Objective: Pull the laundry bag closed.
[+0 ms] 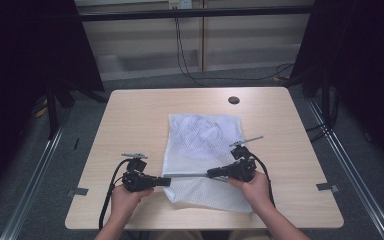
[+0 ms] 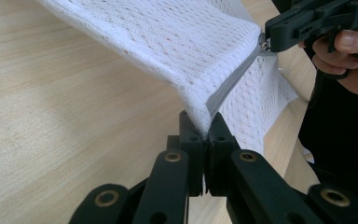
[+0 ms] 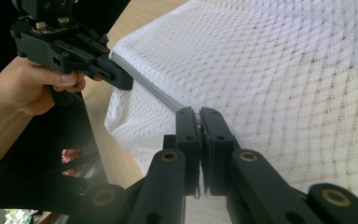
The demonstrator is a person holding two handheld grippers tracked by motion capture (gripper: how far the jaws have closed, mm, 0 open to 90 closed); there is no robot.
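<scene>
White mesh laundry bag (image 1: 203, 155) lies mid-bench (image 1: 130, 115), 2 grippers at its near zipper edge. Left gripper (image 2: 204, 128) fingers pinch the zipper's end fabric. Right gripper (image 3: 199, 114) fingers pinch the zipper pull. Soft, light, floppy: probably best held at that stiffer seam.

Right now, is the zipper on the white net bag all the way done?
Not yet. Done: both grippers are clamped. The left gripper pinches the white mesh laundry bag at its corner; the right gripper grips the grey zipper partway along. The rest still needs pulling.
</scene>
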